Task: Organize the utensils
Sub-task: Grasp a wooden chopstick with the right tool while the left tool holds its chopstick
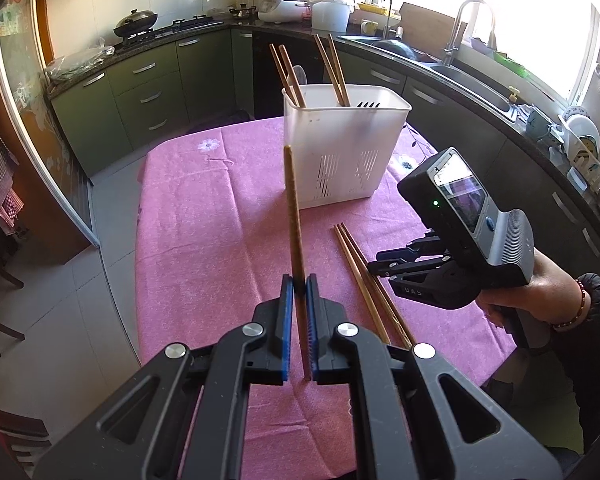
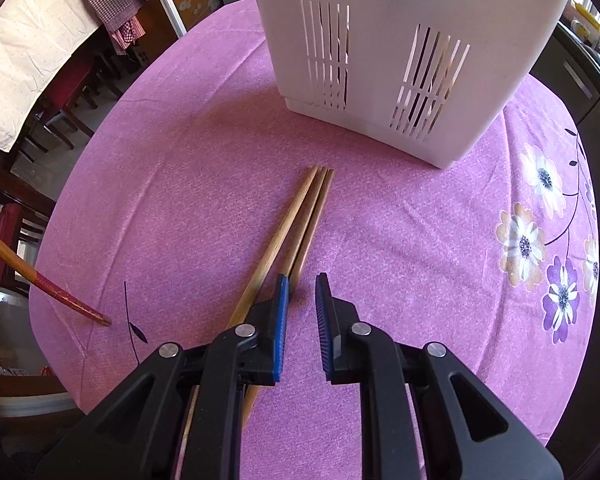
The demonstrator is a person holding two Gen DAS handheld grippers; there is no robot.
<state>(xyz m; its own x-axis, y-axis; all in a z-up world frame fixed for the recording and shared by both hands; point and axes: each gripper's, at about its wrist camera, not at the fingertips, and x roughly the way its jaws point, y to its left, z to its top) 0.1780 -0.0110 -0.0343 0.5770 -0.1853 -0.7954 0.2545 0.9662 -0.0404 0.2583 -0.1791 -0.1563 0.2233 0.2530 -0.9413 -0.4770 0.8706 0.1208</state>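
Note:
My left gripper [image 1: 299, 285] is shut on a wooden chopstick [image 1: 293, 208] that points forward toward a white slotted utensil holder [image 1: 340, 152]. The holder stands on the pink tablecloth and holds several chopsticks [image 1: 288, 76] and a dark utensil. The held chopstick's red end shows in the right wrist view [image 2: 72, 304]. My right gripper [image 2: 302, 280] is open and empty, just above and to the right of loose chopsticks [image 2: 296, 220] lying on the cloth. They also show in the left wrist view [image 1: 360, 272], beside the right gripper [image 1: 384, 270]. The holder [image 2: 400, 60] stands just beyond them.
The table under the pink flowered cloth [image 1: 204, 240] has its edge near on the left, with grey floor tiles [image 1: 100, 240] beyond. Green kitchen cabinets [image 1: 148, 92] and a counter with a sink [image 1: 472, 76] run behind the table. Dark chairs [image 2: 60, 104] stand at the left.

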